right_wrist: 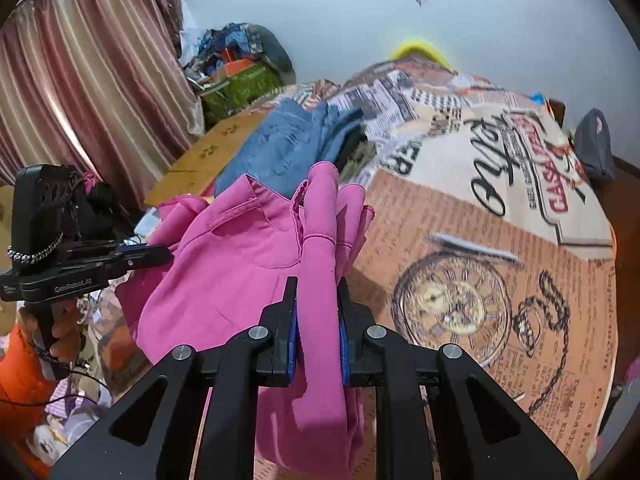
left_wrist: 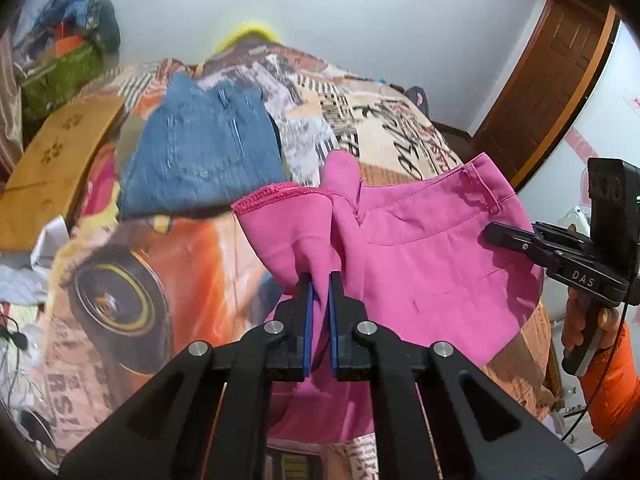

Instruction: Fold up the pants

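Bed [right_wrist: 500, 240] covered by a smooth printed spread: newsprint lettering, a pocket-watch motif, a car wheel. Pink pants [left_wrist: 420, 248], a soft matte woven cloth with belt loops, a curved pocket seam and an overlocked hem, are held above the near edge of the bed, bunched into loose folds between the two grippers. Blue jeans [left_wrist: 200, 148], coarse denim, lie flat toward the far edge of the bed, beside a flat tan cardboard sheet [left_wrist: 52, 168] at the left edge. Left gripper [left_wrist: 320, 280]: black jaws with blue pads closed on a gathered pleat of the pants. Right gripper [right_wrist: 318, 292]: jaws likewise clamped on a thick roll of the same cloth, which hangs down between them.
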A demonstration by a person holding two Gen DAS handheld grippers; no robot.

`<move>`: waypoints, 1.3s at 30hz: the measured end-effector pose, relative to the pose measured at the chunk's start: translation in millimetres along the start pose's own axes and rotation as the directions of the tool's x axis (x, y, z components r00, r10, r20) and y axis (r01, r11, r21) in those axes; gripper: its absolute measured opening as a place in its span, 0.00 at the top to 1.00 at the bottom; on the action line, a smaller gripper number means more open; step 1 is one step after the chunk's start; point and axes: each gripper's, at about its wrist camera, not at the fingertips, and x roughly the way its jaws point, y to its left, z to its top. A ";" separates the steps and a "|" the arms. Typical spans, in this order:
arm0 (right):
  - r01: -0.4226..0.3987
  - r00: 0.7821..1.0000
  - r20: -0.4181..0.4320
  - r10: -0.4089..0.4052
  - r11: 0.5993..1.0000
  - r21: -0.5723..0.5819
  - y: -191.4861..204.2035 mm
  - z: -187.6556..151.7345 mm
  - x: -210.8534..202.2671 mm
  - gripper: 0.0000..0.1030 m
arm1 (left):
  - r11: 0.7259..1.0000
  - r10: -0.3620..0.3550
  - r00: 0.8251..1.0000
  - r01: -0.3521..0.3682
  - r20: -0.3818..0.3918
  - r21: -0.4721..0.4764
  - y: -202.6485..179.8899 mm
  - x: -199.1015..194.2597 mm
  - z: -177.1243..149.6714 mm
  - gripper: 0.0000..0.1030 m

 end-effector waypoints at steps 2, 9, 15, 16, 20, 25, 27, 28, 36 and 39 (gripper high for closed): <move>-0.001 1.000 0.019 0.002 1.000 -0.007 2.6 7.7 -1.9 0.86 | 1.000 0.002 1.000 -0.002 0.020 -0.003 5.0 -5.1 8.5 0.94; 0.006 0.997 0.074 -0.003 0.999 -0.045 15.5 46.7 5.7 0.86 | 1.000 0.003 0.997 -0.001 0.074 -0.025 35.6 -9.8 44.4 0.99; 0.035 0.997 0.073 -0.028 0.994 -0.100 31.2 76.8 36.0 0.86 | 0.998 -0.030 0.997 0.034 0.074 -0.055 67.0 2.7 67.7 0.99; 0.046 0.997 0.064 -0.039 0.993 -0.106 31.0 77.9 42.0 0.86 | 0.997 -0.036 0.998 0.040 0.056 -0.067 72.5 9.1 65.9 0.99; 0.056 0.998 0.017 -0.055 0.997 -0.062 8.9 68.9 58.1 0.86 | 0.998 -0.026 0.999 0.024 -0.029 -0.066 83.8 39.1 47.3 0.91; 0.073 0.997 -0.013 -0.073 0.997 -0.001 -15.1 55.4 54.5 0.86 | 0.997 -0.050 0.994 0.044 -0.098 -0.067 83.7 68.8 25.5 0.47; 0.086 0.996 -0.029 -0.085 0.996 0.014 -23.9 48.5 54.7 0.86 | 0.994 -0.077 0.990 0.067 -0.119 -0.091 84.2 78.2 21.4 0.39; 0.090 0.995 -0.036 -0.089 0.996 0.018 -26.4 45.8 55.5 0.86 | 0.991 -0.088 0.989 0.075 -0.122 -0.107 84.5 81.2 20.5 0.36; 0.102 0.991 -0.095 -0.095 0.992 0.069 -49.0 17.7 68.5 0.86 | 0.976 -0.126 0.981 0.095 -0.148 -0.198 84.2 106.1 20.6 0.24; 0.099 0.990 -0.109 -0.091 0.992 0.072 -52.4 11.0 71.1 0.82 | 0.971 -0.112 0.977 0.069 -0.179 -0.230 87.0 119.6 16.8 0.24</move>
